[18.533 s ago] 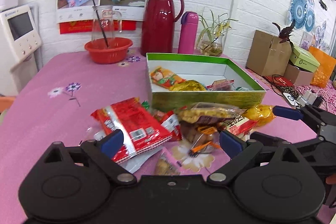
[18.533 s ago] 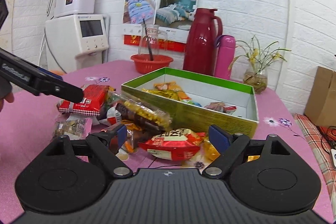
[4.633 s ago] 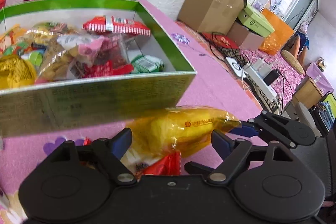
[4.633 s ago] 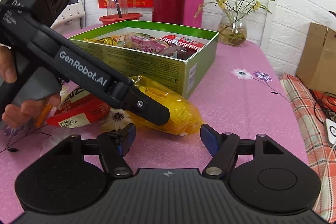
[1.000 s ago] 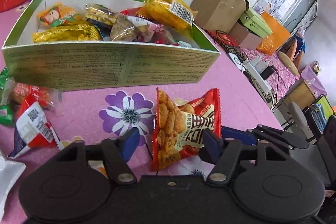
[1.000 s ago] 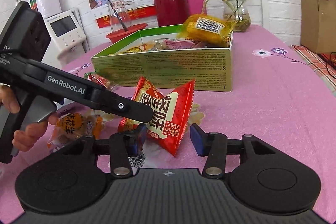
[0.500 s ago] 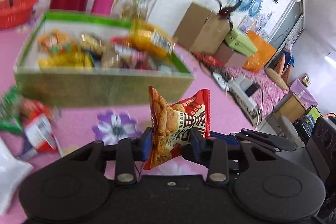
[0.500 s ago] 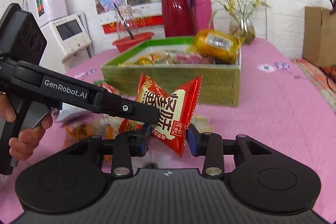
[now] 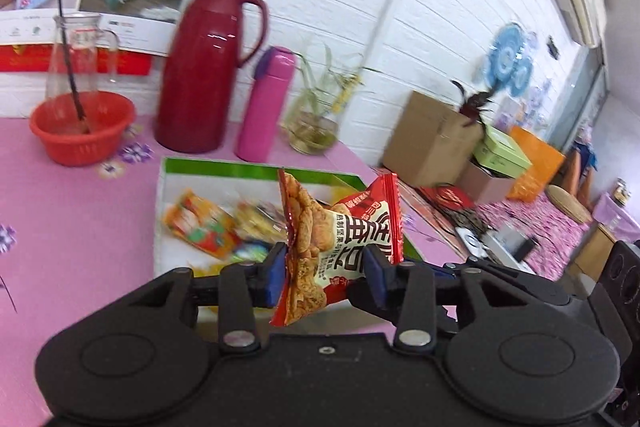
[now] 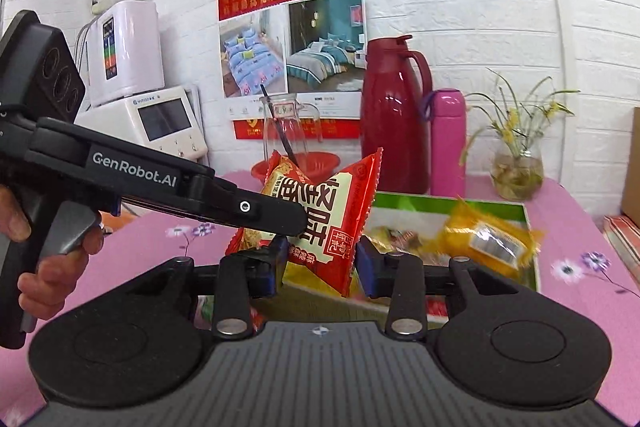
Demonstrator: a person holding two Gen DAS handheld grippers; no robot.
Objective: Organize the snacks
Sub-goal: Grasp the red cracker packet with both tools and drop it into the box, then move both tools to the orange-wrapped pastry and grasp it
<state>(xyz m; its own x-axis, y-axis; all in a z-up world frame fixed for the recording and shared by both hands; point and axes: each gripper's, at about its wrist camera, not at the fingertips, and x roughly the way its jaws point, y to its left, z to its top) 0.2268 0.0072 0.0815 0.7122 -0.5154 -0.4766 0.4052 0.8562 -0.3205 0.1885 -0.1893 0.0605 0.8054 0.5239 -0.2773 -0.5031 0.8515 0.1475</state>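
Both grippers, left gripper [image 9: 325,273] and right gripper [image 10: 320,263], clamp our red snack bag [image 9: 340,243], held above the table for dropping into the green box [image 10: 448,205].

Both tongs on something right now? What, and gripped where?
Yes, one red snack packet, lifted off the table. Left tongs pinch its lower middle across the width; right tongs clamp the lower part from the other side.

My views are bright and evenly lit, with a glare streak on the red thermos [image 9: 200,67]. Straight wall lines near it bow toward dark corners, and the snack box [image 9: 256,211] below it is motion-smeared.
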